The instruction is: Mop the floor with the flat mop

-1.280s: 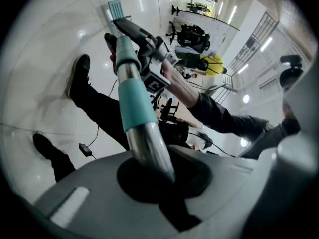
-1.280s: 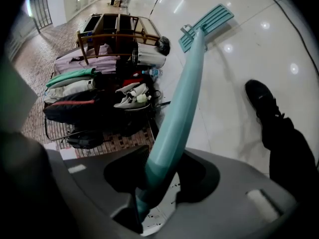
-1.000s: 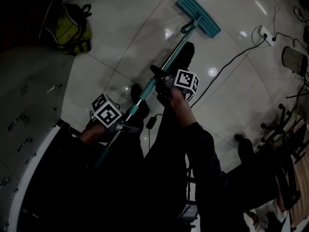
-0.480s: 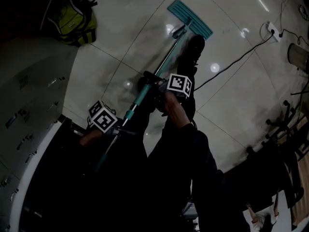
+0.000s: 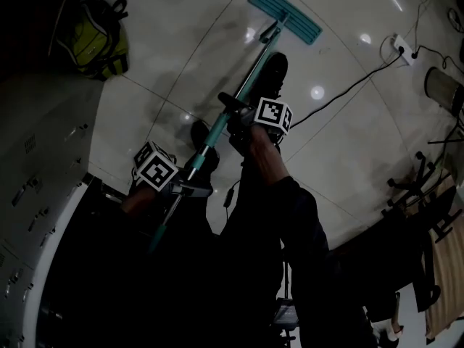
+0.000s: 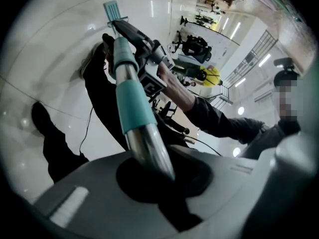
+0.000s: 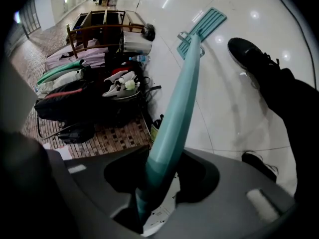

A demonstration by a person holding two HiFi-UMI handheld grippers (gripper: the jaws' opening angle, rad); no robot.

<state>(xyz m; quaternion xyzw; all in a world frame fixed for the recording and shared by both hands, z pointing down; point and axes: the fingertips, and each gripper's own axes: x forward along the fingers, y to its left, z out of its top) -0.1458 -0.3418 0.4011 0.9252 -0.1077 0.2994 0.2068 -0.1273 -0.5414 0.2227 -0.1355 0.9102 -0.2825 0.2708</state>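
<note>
Holds the mop [image 5: 284, 14] slanted, its head flat on the floor [image 5: 181, 56] just beyond a black shoe [image 5: 274, 71]. Clamps left tongs [image 6: 152, 171] on the bare metal pole [image 5: 252, 75] near its top, right tongs [image 7: 149, 193] on the teal sleeve [image 7: 172, 128] farther down. Leaves a yellow backpack [image 5: 94, 38] well apart.

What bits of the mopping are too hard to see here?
- Head view: the top end of the mop handle vanishes into dark clothing below the left gripper.
- Left gripper view: the mop head is too small and far off to show its pad.
- All views: any dirt or wetness on the floor is lost in dimness and glare.
</note>
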